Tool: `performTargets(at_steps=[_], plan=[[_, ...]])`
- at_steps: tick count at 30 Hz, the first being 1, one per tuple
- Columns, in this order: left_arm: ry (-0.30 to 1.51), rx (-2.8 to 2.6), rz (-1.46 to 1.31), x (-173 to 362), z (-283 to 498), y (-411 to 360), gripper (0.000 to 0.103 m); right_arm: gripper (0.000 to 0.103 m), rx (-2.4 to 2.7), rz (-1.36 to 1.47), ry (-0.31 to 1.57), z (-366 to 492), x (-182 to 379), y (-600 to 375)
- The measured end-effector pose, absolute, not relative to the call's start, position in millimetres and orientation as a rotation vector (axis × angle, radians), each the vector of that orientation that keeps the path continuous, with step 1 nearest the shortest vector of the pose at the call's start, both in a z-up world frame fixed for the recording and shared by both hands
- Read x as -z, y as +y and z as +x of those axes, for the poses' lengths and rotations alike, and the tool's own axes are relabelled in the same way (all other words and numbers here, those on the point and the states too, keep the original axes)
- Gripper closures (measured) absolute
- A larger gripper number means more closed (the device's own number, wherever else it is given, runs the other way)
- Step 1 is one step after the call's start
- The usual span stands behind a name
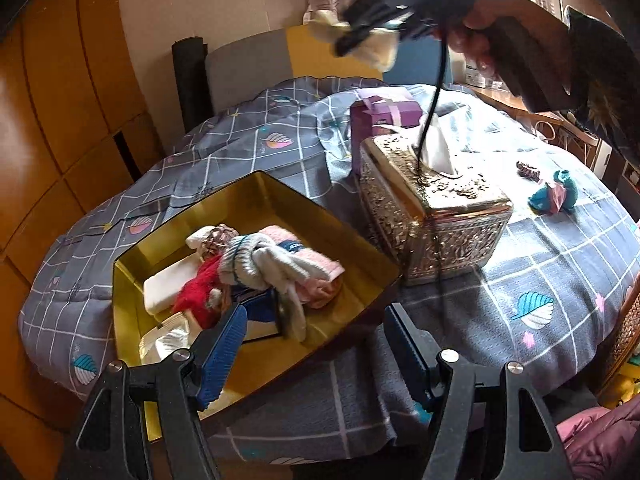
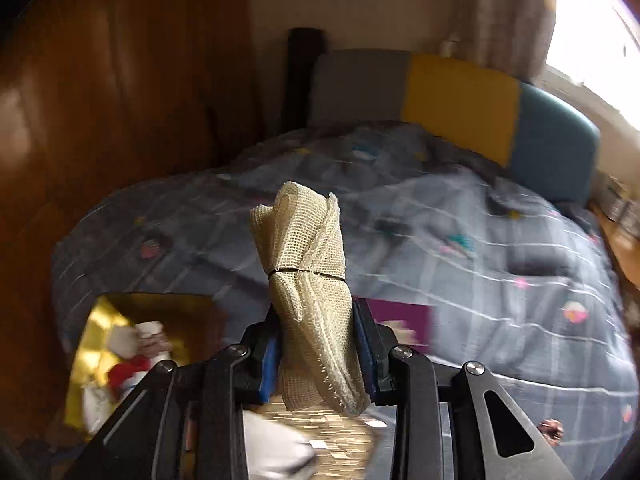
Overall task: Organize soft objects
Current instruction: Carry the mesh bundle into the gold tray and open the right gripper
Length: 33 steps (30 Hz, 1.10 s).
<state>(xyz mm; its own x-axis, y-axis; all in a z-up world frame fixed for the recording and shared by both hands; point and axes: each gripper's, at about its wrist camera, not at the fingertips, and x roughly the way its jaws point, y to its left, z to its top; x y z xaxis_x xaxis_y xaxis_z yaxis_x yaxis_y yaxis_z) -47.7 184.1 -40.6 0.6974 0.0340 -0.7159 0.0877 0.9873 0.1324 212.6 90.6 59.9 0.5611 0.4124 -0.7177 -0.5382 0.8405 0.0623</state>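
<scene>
A gold tray (image 1: 256,196) sits on the grey quilt and holds several soft items: a rolled pink towel (image 1: 316,276), white socks (image 1: 264,260), a red knit piece (image 1: 200,296). My left gripper (image 1: 316,344) is open and empty, low at the tray's near edge. My right gripper (image 2: 320,344) is shut on a rolled cream mesh cloth (image 2: 308,248) tied with a thin band, held high in the air. It shows blurred in the left wrist view (image 1: 372,36), above the far side of the table. The tray (image 2: 96,320) lies below left of it.
An ornate gold tissue box (image 1: 440,216) stands right of the tray, a purple box (image 1: 384,116) behind it. A teal and pink soft item (image 1: 554,194) and a small dark hair clip (image 1: 528,170) lie on the quilt at the right. A chair back (image 2: 460,104) stands behind.
</scene>
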Motion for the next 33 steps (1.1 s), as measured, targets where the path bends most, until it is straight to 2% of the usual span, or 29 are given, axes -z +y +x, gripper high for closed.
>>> performTargets(at_steps=[6,12,20,23,29,33], plan=[[0.815,-0.027,0.110,38,-58,223,0.031,0.069,-0.820,-0.272,0.839,162,-32,167],[0.824,-0.219,-0.028,35,-74,294,0.031,0.069,-0.947,-0.479,0.868,105,18,212],[0.797,-0.372,-0.167,37,-82,337,0.031,0.069,-1.038,-0.486,0.953,63,65,238],[0.791,-0.384,-0.197,39,-81,339,0.031,0.063,-1.027,-0.490,0.964,57,73,241],[0.785,-0.391,-0.205,37,-76,330,0.031,0.040,-1.040,-0.431,0.983,53,75,236],[0.796,-0.377,-0.177,38,-70,319,0.031,0.040,-1.025,-0.418,0.976,54,74,231]])
